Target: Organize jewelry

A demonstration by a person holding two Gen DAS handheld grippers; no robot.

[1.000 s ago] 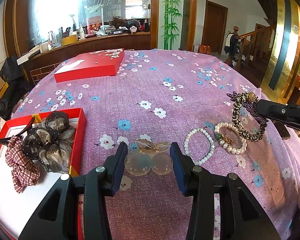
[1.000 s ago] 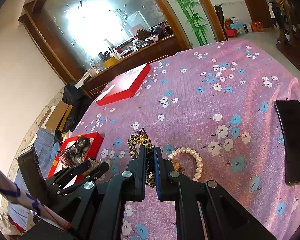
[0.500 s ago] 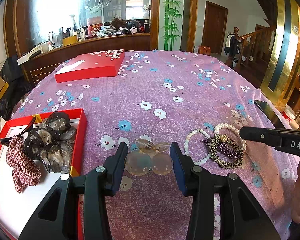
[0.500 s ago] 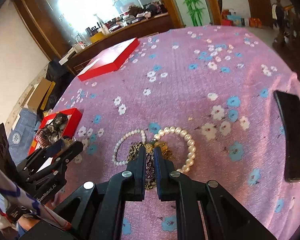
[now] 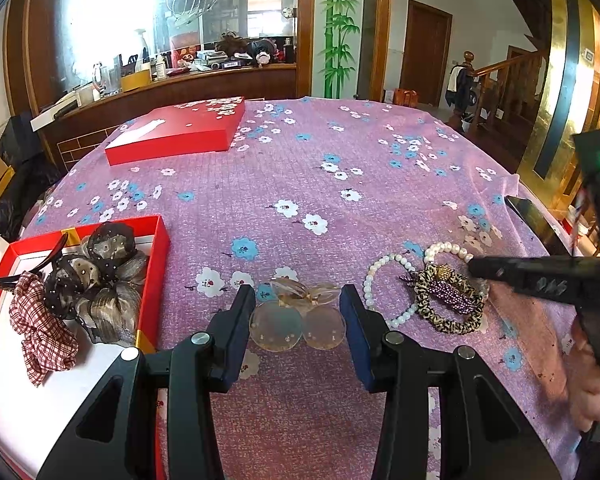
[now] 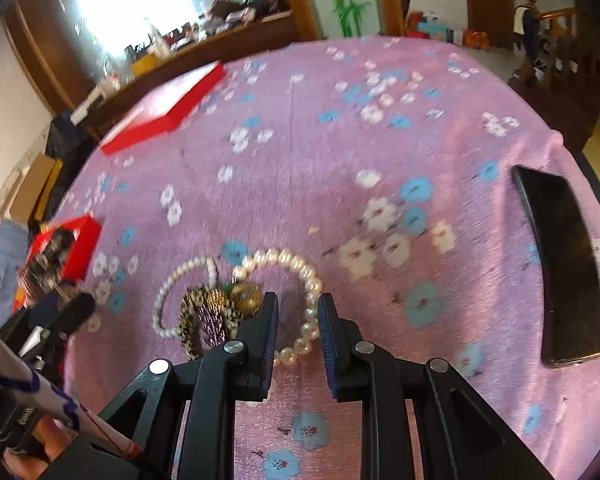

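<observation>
Left gripper (image 5: 298, 304) spread wide around a clear hair clip (image 5: 298, 314) on the floral cloth (image 5: 300, 184), not yet touching. Right gripper (image 6: 298, 316) parted, empty, straddling the pearl bracelet (image 6: 300, 280); leopard scrunchie (image 6: 204, 320) lying just left, beside a second bracelet (image 6: 172, 292). Red box (image 5: 156, 264) holding hair bows. No readable writing.

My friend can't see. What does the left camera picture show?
The open left gripper hovers around a clear hair clip on a purple flowered tablecloth. A red box of hair accessories sits to its left; pearl bracelets and a leopard scrunchie lie to its right.
</observation>
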